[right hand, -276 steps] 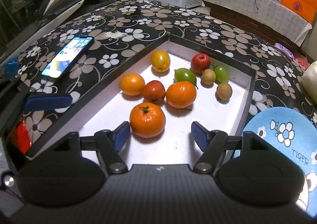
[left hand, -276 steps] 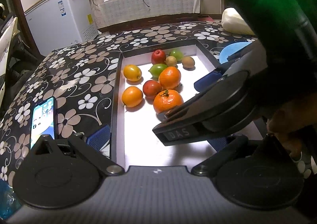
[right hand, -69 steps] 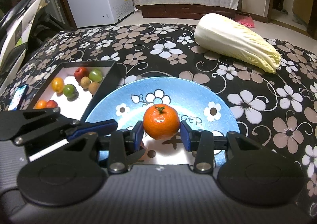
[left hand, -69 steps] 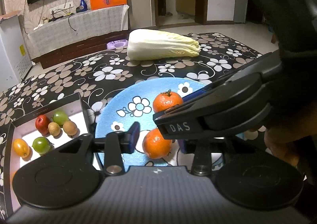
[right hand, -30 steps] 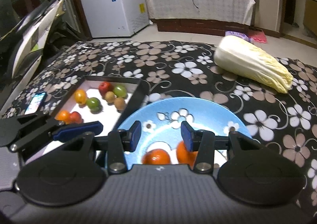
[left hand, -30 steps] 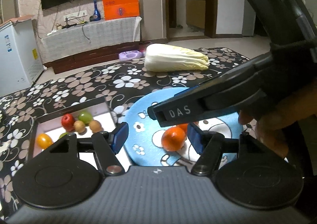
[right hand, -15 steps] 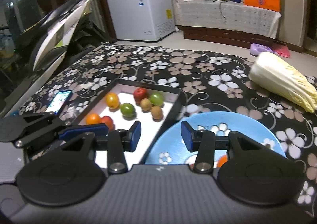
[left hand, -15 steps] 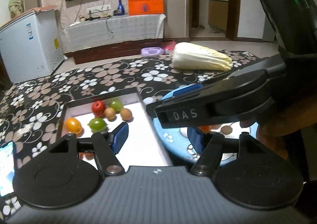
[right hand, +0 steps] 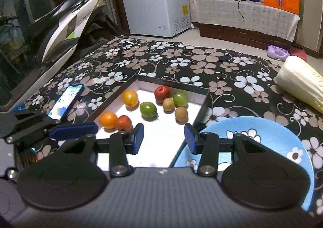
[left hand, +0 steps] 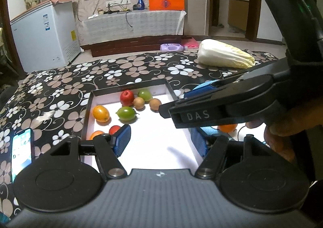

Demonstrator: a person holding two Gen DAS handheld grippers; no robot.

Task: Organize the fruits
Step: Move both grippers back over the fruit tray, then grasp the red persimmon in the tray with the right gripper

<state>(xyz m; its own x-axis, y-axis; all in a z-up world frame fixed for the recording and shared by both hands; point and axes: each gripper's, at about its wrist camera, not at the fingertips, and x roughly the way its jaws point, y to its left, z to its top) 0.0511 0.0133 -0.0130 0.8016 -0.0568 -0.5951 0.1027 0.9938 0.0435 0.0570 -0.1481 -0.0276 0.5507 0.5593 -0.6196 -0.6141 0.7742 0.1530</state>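
A black-rimmed white tray [right hand: 202, 105] holds several fruits: an orange [right hand: 108, 120], a red fruit [right hand: 123, 123], a yellow fruit [right hand: 130, 98], a green fruit [right hand: 148, 109], a red apple [right hand: 162, 92], a green apple [right hand: 180, 99] and two brown kiwis [right hand: 181, 113]. The blue flowered plate [right hand: 262, 127] lies right of the tray; one orange [left hand: 227, 127] on it shows in the left wrist view. My left gripper [left hand: 160, 141] is open and empty over the tray [left hand: 88, 105]. My right gripper [right hand: 164, 138] is open and empty over the tray's near right corner.
A phone [right hand: 66, 101] lies on the flowered cloth left of the tray. A napa cabbage [right hand: 300, 84] lies at the far right. The right gripper's body [left hand: 232, 105] crosses the left wrist view above the plate. A white freezer [right hand: 157, 6] and a scooter [right hand: 66, 24] stand beyond the table.
Both grippers have swung left from above the plate towards the tray, still open and empty. The oranges left on the plate have dropped out of the right wrist view.
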